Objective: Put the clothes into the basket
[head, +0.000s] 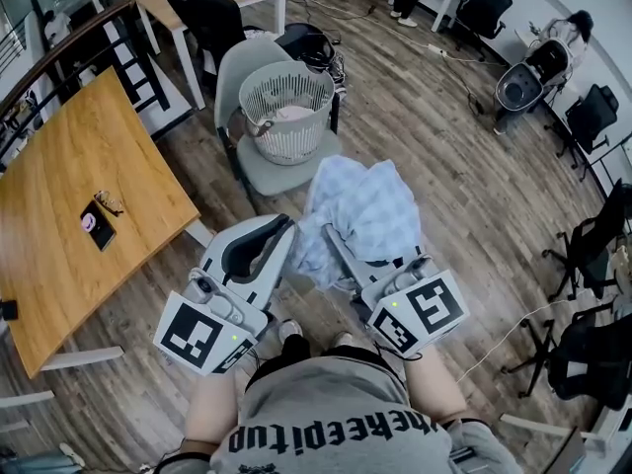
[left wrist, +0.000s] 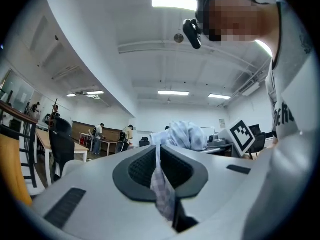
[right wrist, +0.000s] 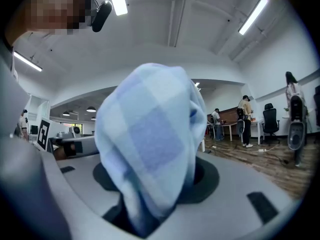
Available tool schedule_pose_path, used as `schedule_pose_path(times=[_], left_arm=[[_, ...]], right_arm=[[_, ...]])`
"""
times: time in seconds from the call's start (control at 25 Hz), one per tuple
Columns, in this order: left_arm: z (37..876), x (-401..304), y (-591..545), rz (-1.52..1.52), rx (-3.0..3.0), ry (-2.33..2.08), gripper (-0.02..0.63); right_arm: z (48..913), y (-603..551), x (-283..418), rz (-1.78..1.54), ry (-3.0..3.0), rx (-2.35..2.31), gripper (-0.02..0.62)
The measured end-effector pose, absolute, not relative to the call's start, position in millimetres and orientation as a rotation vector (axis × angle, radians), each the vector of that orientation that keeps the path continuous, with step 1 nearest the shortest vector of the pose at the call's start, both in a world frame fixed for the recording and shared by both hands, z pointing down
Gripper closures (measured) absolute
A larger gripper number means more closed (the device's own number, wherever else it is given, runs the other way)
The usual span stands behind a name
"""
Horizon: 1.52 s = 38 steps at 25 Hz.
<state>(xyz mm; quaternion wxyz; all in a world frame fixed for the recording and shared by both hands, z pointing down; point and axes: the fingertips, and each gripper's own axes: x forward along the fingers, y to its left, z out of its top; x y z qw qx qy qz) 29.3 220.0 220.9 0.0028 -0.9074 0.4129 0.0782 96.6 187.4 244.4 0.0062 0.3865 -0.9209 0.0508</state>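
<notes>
A light blue checked cloth (head: pixel 363 213) hangs bunched between my two grippers in the head view, above the wooden floor. My right gripper (head: pixel 334 240) is shut on its bulk; in the right gripper view the cloth (right wrist: pixel 150 149) fills the jaws and hides the fingertips. My left gripper (head: pixel 286 230) is shut on a thin edge of it, a narrow strip of cloth (left wrist: pixel 161 181) pinched between the pads. The white slatted basket (head: pixel 259 82) stands on a grey chair (head: pixel 281 174) just beyond the cloth, with something pale inside.
A wooden table (head: pixel 59 186) with a phone (head: pixel 97 227) lies to the left, behind it a railing. Black office chairs (head: pixel 592 117) and cables stand on the floor to the right and far back. People stand in the distance (right wrist: pixel 245 115).
</notes>
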Motion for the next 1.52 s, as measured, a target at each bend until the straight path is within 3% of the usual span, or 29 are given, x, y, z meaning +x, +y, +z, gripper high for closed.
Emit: schedule_pose_path(times=[1.04,1.52], left_arm=[[237.0,-11.6,160.2,0.177,-2.821,1.39,0.589],[238.5,3.1,95.5,0.158,-2.786,1.461,0.589]], right_arm=[[249.8,135.5,65.9,0.209,-2.862,1.241,0.359],[255.2,69.1,75.1,0.234,-2.883,1.159,0.36]])
